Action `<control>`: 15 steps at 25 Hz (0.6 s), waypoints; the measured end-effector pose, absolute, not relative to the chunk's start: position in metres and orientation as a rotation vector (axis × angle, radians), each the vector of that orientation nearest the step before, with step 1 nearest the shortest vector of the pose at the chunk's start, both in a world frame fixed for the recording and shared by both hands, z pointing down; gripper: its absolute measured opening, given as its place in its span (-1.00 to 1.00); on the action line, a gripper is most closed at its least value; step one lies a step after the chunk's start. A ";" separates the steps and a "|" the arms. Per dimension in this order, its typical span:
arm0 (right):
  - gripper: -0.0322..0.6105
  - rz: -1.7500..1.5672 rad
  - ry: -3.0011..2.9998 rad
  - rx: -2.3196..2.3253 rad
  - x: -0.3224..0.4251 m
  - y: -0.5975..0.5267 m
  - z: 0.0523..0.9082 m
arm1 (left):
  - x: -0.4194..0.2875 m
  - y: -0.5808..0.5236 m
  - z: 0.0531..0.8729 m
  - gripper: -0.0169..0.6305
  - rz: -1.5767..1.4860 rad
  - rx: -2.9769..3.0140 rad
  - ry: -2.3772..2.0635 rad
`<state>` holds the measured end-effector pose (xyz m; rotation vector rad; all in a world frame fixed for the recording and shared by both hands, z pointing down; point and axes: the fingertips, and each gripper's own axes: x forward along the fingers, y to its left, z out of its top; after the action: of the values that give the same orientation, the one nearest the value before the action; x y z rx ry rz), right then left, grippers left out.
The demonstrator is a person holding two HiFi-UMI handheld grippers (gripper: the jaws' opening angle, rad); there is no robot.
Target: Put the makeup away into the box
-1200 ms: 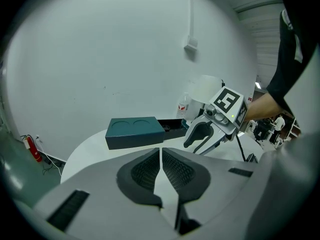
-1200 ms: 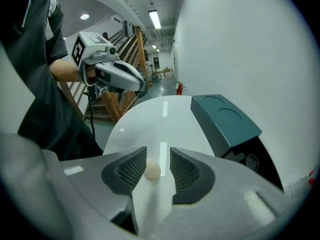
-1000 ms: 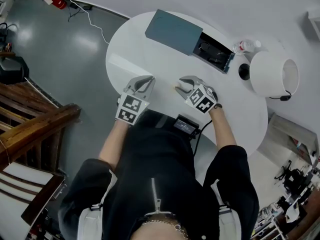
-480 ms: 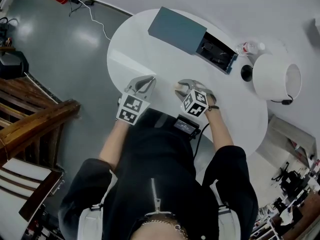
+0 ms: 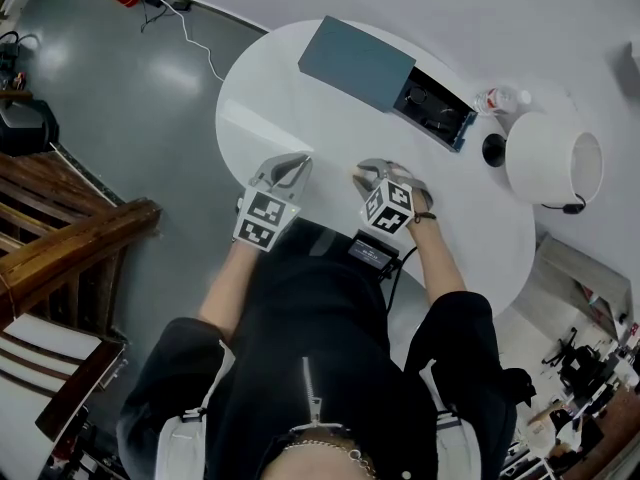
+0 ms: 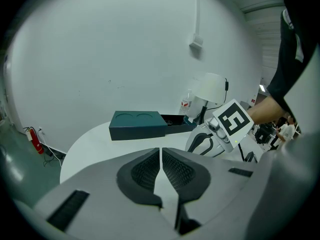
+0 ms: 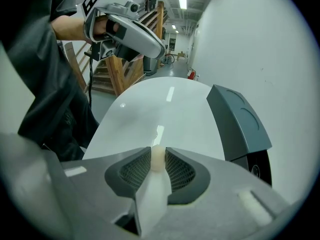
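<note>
On the near side of the round white table (image 5: 290,108), the left gripper (image 5: 296,160) is held low, its jaws pressed together on nothing. Just to its right, the right gripper (image 5: 362,172) has tipped more steeply toward the tabletop than a second ago. Its jaws have just been closing, and the pads now pinch a small cream-coloured makeup piece (image 7: 157,160) down near the table surface. I'd say the pick-up is made, or all but. Farther right, across the table, waits the teal box (image 5: 357,62) with its drawer (image 5: 432,108) slid out and dark items already inside. It is well apart from the grippers, so a lift and carry looks next.
</note>
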<state>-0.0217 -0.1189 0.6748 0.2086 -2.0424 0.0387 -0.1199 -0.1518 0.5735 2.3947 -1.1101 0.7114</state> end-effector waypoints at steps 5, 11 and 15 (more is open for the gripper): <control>-0.66 0.093 -2.064 0.236 -0.019 -0.120 0.671 | -0.117 -0.153 0.572 -0.87 0.709 2.400 -1.105; -0.67 0.107 -2.085 0.261 -0.017 -0.125 0.662 | -0.112 -0.157 0.569 -0.87 0.706 2.415 -1.096; -0.68 0.118 -2.111 0.297 -0.015 -0.134 0.650 | -0.106 -0.163 0.566 -0.87 0.705 2.430 -1.087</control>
<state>-0.0154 -0.1339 0.6503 0.2966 -2.1113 0.1182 -0.1063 -0.1630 0.5657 2.4303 -1.0868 0.7053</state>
